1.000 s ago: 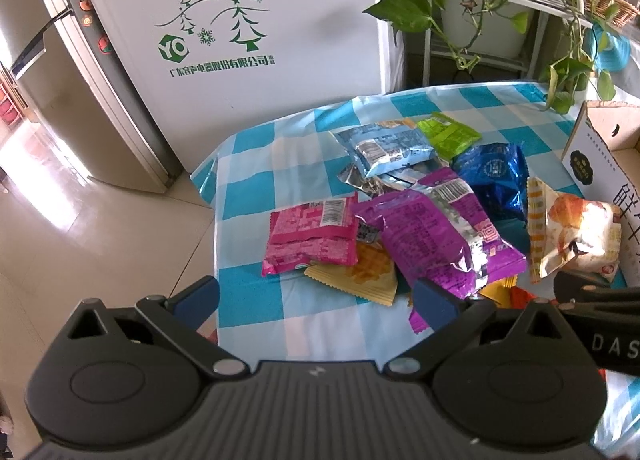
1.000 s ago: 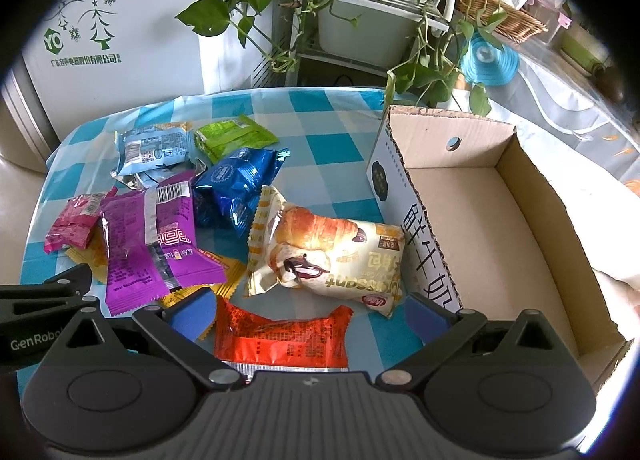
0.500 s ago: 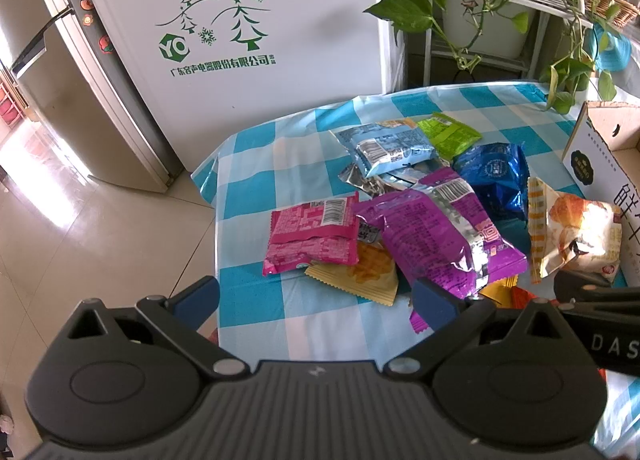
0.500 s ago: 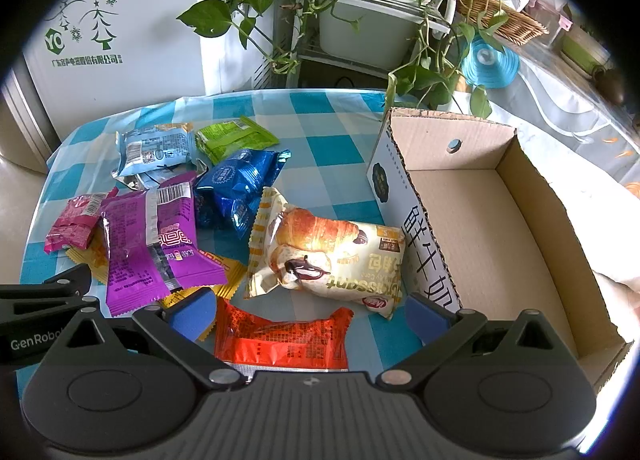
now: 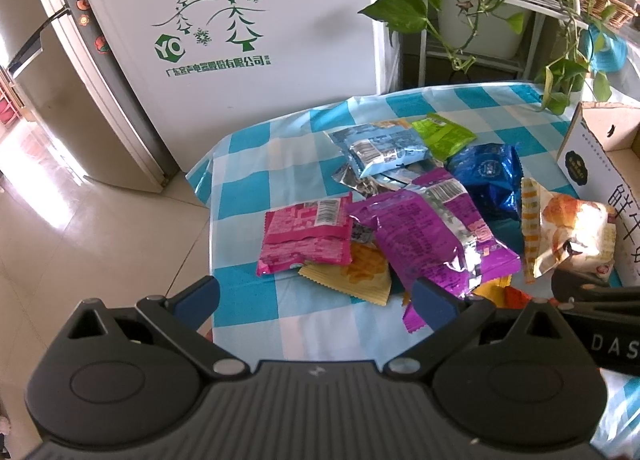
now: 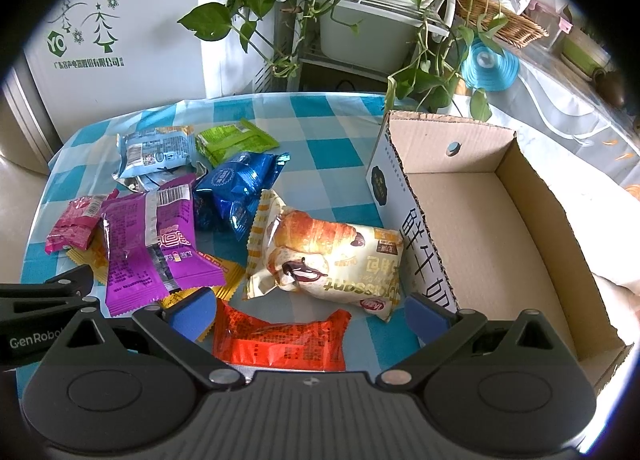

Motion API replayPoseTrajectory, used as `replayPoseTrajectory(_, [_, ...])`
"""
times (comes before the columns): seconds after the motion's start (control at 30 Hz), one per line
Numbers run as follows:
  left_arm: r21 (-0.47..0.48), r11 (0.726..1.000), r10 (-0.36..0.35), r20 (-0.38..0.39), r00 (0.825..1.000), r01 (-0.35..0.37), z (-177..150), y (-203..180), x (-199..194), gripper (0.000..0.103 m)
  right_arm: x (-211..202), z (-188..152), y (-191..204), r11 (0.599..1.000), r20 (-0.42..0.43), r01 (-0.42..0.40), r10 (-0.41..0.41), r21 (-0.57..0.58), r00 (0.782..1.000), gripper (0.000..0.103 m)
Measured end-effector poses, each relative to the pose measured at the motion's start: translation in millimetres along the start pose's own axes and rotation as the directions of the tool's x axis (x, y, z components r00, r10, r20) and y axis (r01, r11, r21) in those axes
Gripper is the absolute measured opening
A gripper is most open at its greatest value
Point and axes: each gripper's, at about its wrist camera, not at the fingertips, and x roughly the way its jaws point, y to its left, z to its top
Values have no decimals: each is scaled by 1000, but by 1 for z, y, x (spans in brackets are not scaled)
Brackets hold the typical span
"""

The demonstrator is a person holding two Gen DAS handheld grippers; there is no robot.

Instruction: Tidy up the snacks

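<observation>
Several snack packets lie in a loose pile on the blue-checked tablecloth [image 6: 320, 155]. A purple packet [image 6: 156, 244] overlaps a pink one [image 5: 306, 238] and a yellow one [image 5: 356, 278]. A croissant packet [image 6: 324, 260] rests against the open cardboard box [image 6: 480, 227]. The red packet [image 6: 280, 340] lies between my right gripper's fingers. My right gripper [image 6: 308, 316] hovers open over it, holding nothing. My left gripper [image 5: 316, 298] is open near the table's front edge, empty, just short of the yellow packet.
A blue foil packet [image 6: 236, 183], a green one [image 6: 234, 139] and a light-blue one [image 6: 154, 151] lie farther back. A white fridge [image 5: 240, 19] and a plant stand with trailing leaves [image 6: 352, 31] are behind the table. Tiled floor [image 5: 80, 219] drops off at left.
</observation>
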Motion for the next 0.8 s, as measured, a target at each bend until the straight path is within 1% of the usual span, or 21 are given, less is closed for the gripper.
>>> replayPoseTrajectory(0.17, [-11, 1000, -27, 2, 1000, 27, 1, 0, -1, 101, 0, -2, -5, 1000, 9, -18, 18, 5, 1000, 103])
replayPoseTrajectory(0.3, [-72, 993, -89, 23, 996, 91, 5, 12, -5, 102, -1, -3, -14, 996, 11, -86, 86, 26, 996, 103])
replayPoseTrajectory(0.37, [-96, 990, -100, 26, 995, 102, 7, 17, -5, 102, -3, -4, -20, 992, 18, -123, 122, 38, 992, 103])
replayPoseTrajectory(0.43, [-111, 987, -117, 29, 993, 119, 9, 21, -5, 102, -6, -4, -27, 984, 22, -171, 170, 58, 985, 103])
replayPoseTrajectory(0.6, [-146, 968, -203, 21, 979, 203, 17, 29, -4, 102, -10, -11, -45, 959, 17, -268, 268, 91, 963, 103])
replayPoseTrajectory(0.7, [-147, 959, -247, -5, 969, 243, 24, 28, 0, 102, -15, -19, -49, 952, 16, -298, 297, 66, 955, 103])
replayPoseTrajectory(0.8, [-139, 954, -269, -10, 963, 265, 32, 25, 5, 102, -16, -26, -51, 939, 12, -340, 340, 39, 940, 102])
